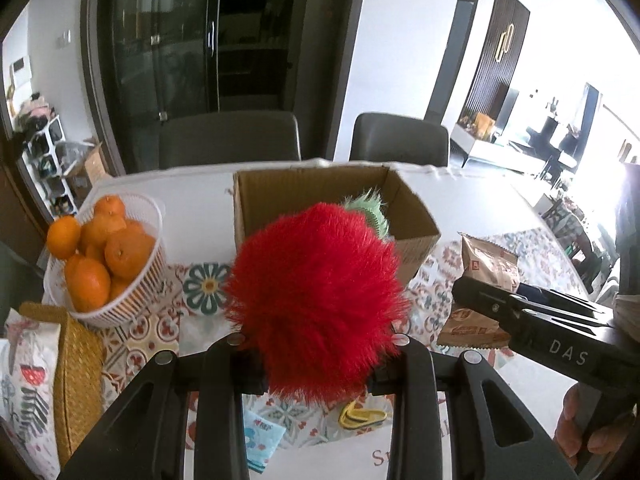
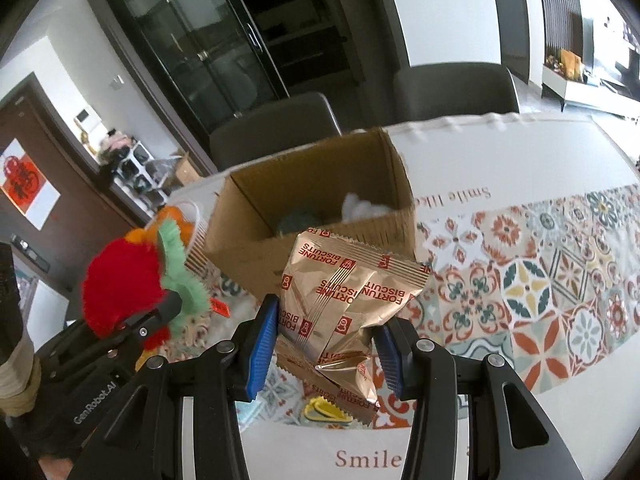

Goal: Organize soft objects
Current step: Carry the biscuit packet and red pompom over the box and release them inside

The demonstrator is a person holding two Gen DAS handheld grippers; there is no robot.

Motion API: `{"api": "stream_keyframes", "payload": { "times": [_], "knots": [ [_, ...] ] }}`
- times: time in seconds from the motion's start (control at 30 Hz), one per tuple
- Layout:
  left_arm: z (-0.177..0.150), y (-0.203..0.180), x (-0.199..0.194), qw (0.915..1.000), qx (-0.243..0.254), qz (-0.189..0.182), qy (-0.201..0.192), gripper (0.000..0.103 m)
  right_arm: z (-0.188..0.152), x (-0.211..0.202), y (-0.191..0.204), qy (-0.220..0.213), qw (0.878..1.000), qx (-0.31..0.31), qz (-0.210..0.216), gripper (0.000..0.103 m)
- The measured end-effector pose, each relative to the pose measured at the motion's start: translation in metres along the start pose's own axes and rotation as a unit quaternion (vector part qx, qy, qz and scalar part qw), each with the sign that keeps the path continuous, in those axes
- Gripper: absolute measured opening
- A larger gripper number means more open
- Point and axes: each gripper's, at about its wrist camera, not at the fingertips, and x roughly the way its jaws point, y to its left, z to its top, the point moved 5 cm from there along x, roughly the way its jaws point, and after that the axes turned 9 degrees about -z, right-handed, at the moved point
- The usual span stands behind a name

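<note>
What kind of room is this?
Probably a home dining room: a table with a patterned cloth, chairs tucked behind it, a basket of oranges, and a glass-door cabinet by the wall.

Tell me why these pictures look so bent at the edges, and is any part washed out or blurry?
Left wrist view: a fisheye lens curves the table edge and door frames; daylight at the right blows out to white, and the red plush toy is crisp. Right wrist view: same curving, black corners; the cardboard box looks slightly soft, with glare on the biscuit packet.
</note>
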Motion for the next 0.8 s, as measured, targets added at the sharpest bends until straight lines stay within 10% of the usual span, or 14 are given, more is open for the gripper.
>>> {"api": "stream_keyframes", "payload": {
  "times": [0.8],
  "knots": [
    [0.063,-0.007,-0.013,0.9979,0.028,0.007,-0.057,0.032,0.069,-0.030,0.014,-0.084,0.996,-0.031,0.018,0.047]
  ]
}}
